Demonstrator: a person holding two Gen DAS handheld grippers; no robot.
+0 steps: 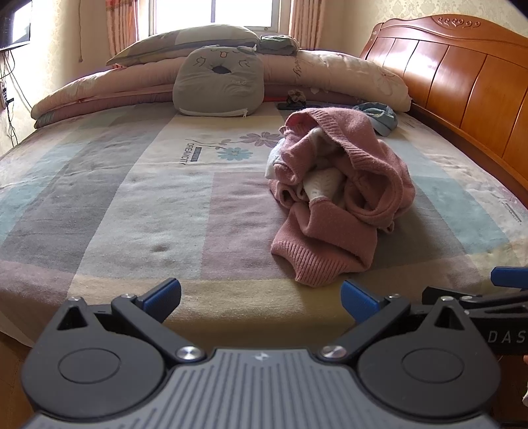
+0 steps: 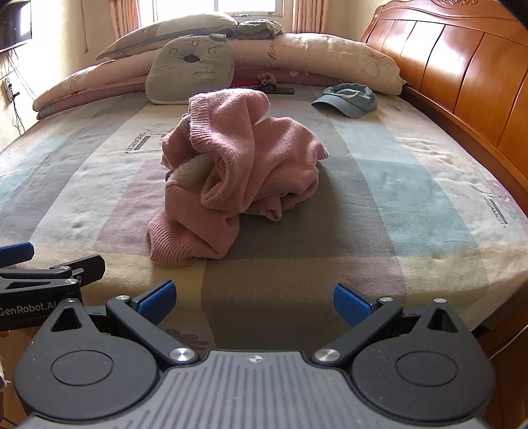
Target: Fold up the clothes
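Nearest to you, at the bottom of each wrist view, both tools sit with their blue-padded fingers spread wide and nothing between them: your left gripper [image 1: 260,298] and your right gripper [image 2: 254,297] both hang over the near edge of the bed [image 1: 99,204]. Each shows at the other's frame edge; the left view catches "DAS" on the right tool's black body at lower right, and the right view reads "GenRobot.AI" on the left tool's side at lower left.

Just beyond the fingers, in the middle of the frame, the pink sweater [image 2: 237,171] lies crumpled in a heap on the patchwork sheet, its ribbed hem toward you and a cream knit panel showing in the folds. Neither tool touches it.

The sheet carries "DREAMCITY" printed beside a flower pattern [image 1: 231,147], left of the sweater in the left view.

Farther back, a blue cap [image 2: 349,99] rests near the wooden headboard [image 2: 462,76] at upper right. A grey cushion [image 1: 219,82] with a stitched face and a small word, too small to read, leans on the rolled quilts [image 2: 313,56] under the window [image 1: 211,13].
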